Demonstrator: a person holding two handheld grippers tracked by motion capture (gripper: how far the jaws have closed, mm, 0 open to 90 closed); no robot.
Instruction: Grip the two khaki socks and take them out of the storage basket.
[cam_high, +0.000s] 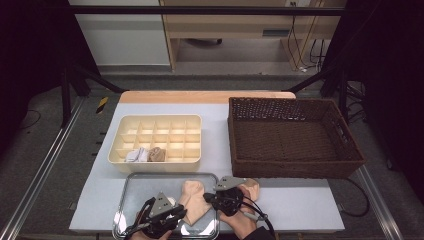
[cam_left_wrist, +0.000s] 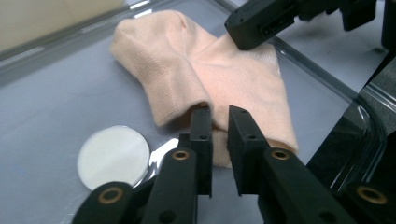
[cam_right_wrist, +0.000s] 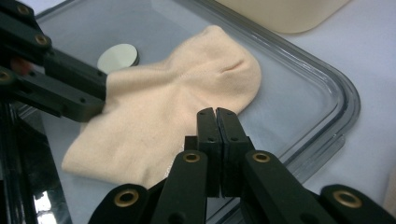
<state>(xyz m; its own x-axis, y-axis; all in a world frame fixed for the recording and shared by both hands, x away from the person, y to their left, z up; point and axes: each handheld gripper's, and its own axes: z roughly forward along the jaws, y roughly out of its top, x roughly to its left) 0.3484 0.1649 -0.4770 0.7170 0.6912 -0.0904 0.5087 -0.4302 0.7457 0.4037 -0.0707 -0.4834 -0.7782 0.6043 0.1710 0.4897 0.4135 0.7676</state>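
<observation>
Peach sock (cam_left_wrist: 201, 74) lying in clear tray (cam_left_wrist: 327, 70): left gripper (cam_left_wrist: 219, 122) clamping its cuff edge, right gripper (cam_right_wrist: 215, 115) pressed together, nipping the opposite edge; lifting evenly advised.

The clear tray's (cam_high: 131, 181) raised rim fences the sock (cam_high: 196, 199) on every side. Behind it the divided box (cam_high: 156, 121) and wicker basket (cam_high: 295, 134) block the far counter (cam_high: 300, 202); the near right strip lies open.

Two black hand-held grippers

Each gripper (cam_high: 176, 216) is showing brass-ringed pivots, small screw holes, a grey three-cornered plate and a trailing black cable.
</observation>
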